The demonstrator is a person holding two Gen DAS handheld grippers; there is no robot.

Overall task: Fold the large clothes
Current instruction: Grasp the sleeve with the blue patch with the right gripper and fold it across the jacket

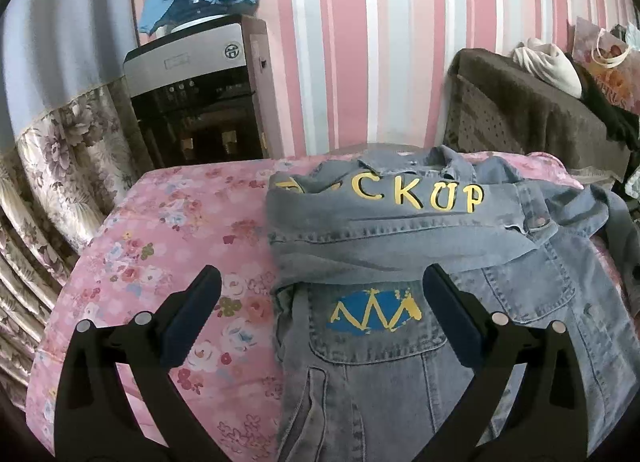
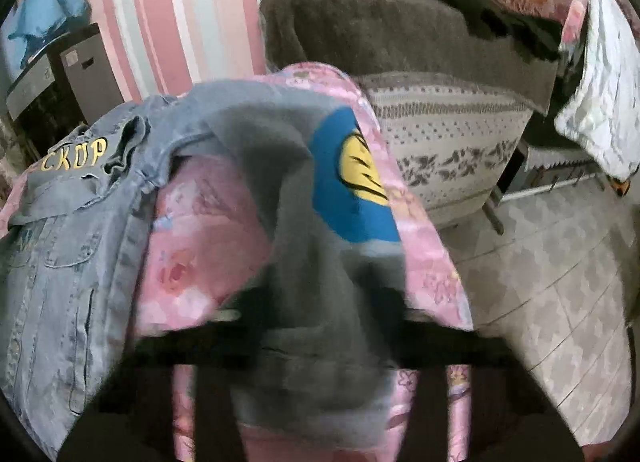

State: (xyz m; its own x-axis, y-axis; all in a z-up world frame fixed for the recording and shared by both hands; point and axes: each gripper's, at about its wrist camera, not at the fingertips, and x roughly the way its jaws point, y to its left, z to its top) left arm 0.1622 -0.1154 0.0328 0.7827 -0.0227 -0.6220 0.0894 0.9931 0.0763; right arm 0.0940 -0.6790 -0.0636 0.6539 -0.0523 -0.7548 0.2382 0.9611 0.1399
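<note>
A light blue denim jacket (image 1: 400, 246) lies on a pink floral bedspread (image 1: 168, 246). Its left sleeve, with yellow letters "CKUP", is folded across the chest above a blue and yellow patch (image 1: 374, 312). My left gripper (image 1: 320, 294) is open and empty, hovering over the jacket's left edge. In the right wrist view the jacket (image 2: 68, 246) lies at the left and its right sleeve (image 2: 320, 246), bearing a blue and yellow patch, is lifted in front of the camera. My right gripper (image 2: 320, 346) is shut on that sleeve; the view is blurred and the fingers are mostly hidden by cloth.
A water dispenser (image 1: 200, 94) under a blue cloth stands behind the bed at the left. A brown-covered chair (image 2: 400, 62) with piled clothes stands by the striped wall. Flowered curtain (image 1: 60, 166) at far left. Tiled floor (image 2: 560, 302) lies right of the bed.
</note>
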